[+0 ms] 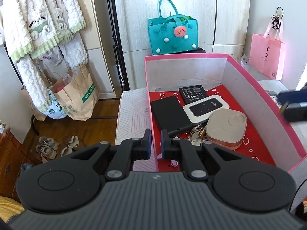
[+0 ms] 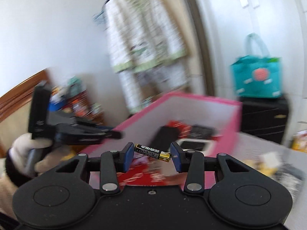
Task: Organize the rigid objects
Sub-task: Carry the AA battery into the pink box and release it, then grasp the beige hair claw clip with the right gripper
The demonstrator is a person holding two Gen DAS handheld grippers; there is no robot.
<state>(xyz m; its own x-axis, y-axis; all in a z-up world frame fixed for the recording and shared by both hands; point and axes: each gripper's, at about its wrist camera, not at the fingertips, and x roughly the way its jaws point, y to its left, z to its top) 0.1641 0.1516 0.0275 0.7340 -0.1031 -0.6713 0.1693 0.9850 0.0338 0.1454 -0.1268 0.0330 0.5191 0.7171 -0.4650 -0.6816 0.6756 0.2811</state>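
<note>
A pink box (image 1: 259,88) with white inner walls and a red lining holds a black power bank (image 1: 169,113), a flat black battery pack (image 1: 192,93), a white pocket router (image 1: 206,109), a rose-gold case (image 1: 226,128) and keys (image 1: 196,134). My left gripper (image 1: 155,143) is shut on the box's left wall, near its front corner. My right gripper (image 2: 151,154) is shut on a black and gold battery (image 2: 152,152), held end to end above the box (image 2: 191,99). The right wrist view is blurred.
A teal felt bag (image 1: 171,33) stands on a black case behind the box. A pink bag (image 1: 266,55) hangs at right. Paper bags (image 1: 75,95) and shoes (image 1: 48,145) are on the wooden floor at left. The box rests on a white patterned surface (image 1: 132,115).
</note>
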